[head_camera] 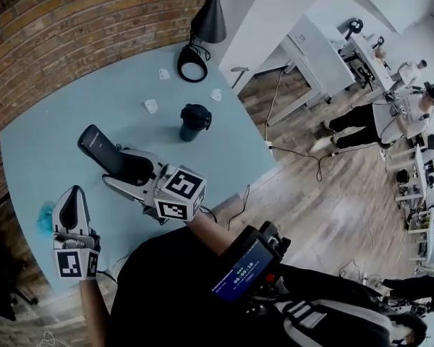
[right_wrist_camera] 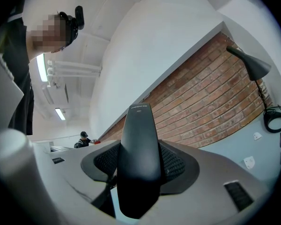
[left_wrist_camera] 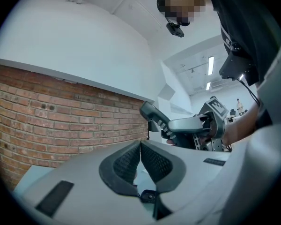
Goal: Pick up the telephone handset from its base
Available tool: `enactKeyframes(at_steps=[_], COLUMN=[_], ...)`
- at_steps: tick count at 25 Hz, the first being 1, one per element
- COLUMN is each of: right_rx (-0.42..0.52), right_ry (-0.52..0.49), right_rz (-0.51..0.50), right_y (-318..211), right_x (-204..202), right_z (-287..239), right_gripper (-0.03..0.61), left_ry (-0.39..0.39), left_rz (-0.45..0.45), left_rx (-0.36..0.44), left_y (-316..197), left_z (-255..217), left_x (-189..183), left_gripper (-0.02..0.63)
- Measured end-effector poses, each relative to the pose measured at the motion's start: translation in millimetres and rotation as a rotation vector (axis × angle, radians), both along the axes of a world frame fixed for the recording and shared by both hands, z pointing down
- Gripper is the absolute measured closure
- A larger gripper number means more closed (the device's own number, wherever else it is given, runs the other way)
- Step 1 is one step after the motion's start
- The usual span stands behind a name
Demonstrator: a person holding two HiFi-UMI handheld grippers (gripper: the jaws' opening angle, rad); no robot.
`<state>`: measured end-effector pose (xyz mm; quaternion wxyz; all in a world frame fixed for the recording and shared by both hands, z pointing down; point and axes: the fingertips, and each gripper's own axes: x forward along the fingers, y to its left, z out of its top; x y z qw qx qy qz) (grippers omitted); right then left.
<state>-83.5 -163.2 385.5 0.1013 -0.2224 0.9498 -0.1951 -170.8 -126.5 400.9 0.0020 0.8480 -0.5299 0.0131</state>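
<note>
The black telephone handset (head_camera: 98,144) is off the table, tilted up to the left, with my right gripper (head_camera: 130,168) shut on its lower half. In the right gripper view the handset (right_wrist_camera: 138,125) stands upright between both ribbed pads (right_wrist_camera: 174,163). A black stand (head_camera: 194,121), which looks like the base, sits on the light blue table (head_camera: 50,129) beyond and to the right of the handset. My left gripper (head_camera: 71,198) hovers near the table's front left, shut with nothing in it. The left gripper view shows its pads (left_wrist_camera: 129,162) meeting, and the held handset (left_wrist_camera: 153,112) ahead.
A black desk lamp (head_camera: 208,19) and its coiled cable (head_camera: 192,65) stand at the table's far edge by the brick wall (head_camera: 72,20). Small white bits (head_camera: 151,106) lie near the stand. A blue object (head_camera: 43,215) lies at the left edge. A person (head_camera: 390,118) stands far right.
</note>
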Motion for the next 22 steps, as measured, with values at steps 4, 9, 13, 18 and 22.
enactKeyframes(at_steps=[4, 9, 13, 18, 22], right_rx=[-0.015, -0.029, -0.022, -0.026, -0.026], right_ry=[0.005, 0.008, 0.012, 0.01, 0.013], right_rz=[-0.003, 0.005, 0.001, -0.002, 0.003], right_y=[-0.7, -2.5, -2.6, -2.1, -2.5], right_x=[-0.2, 0.0, -1.7, -1.8, -1.9], right_z=[1.3, 5.1, 5.4, 4.6, 4.0], right_gripper=[0.334, 0.334, 0.334, 0.334, 0.334], left_ry=[0.001, 0.003, 0.005, 0.001, 0.006], left_rz=[0.002, 0.002, 0.001, 0.007, 0.015], left_rx=[0.001, -0.005, -0.007, -0.003, -0.007], left_y=[-0.6, -0.2, -1.1, -1.7, -2.2], left_z=[-1.7, 1.7, 2.2, 1.4, 1.8], left_x=[0.9, -1.0, -1.6, -0.3, 1.7], left_gripper=[0.598, 0.598, 0.598, 0.598, 0.598])
